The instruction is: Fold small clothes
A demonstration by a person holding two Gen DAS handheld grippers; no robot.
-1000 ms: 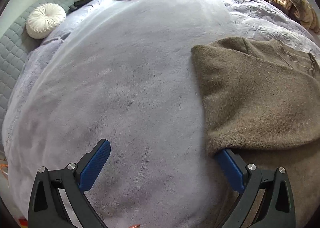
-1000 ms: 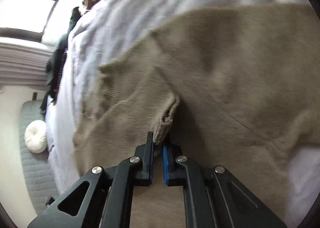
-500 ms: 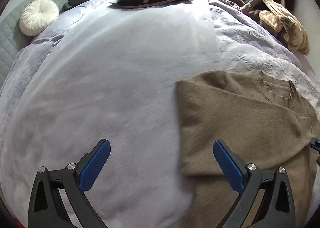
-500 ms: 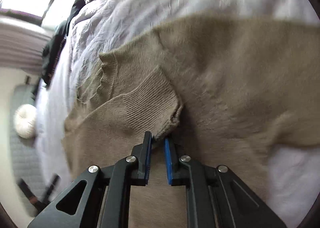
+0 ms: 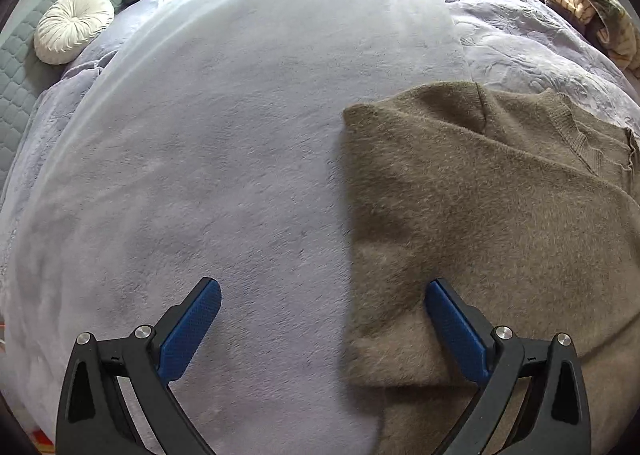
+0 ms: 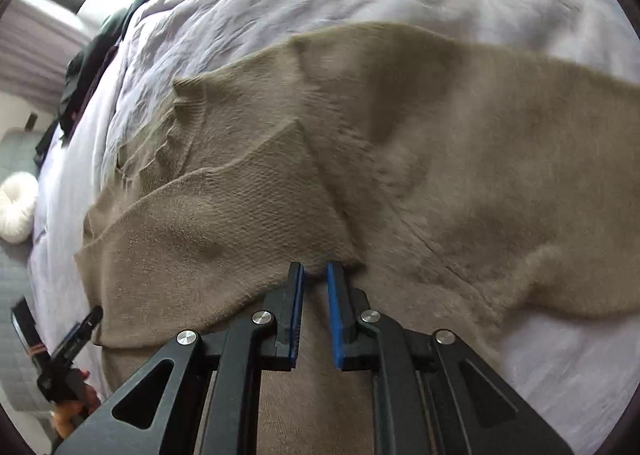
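The brown knit sweater (image 6: 400,159) looks soft, limp and light; take it by the sleeve cuff (image 6: 280,191). Right tongs (image 6: 315,275) stand slightly parted at that cuff's edge, apparently released; left tongs (image 5: 320,331) gape empty above the bed (image 5: 224,159).

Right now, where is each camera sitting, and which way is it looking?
Left wrist: sits on the left claw, looking along its wide-open fingers over the purple blanket toward the white round cushion; the folded brown sweater lies right.
Right wrist: sits on the right claw, low over the sweater, its fingers slightly apart at the sleeve cuff; the other claw and the person's hand show at lower left.
Both share the sweater, blanket and cushion.
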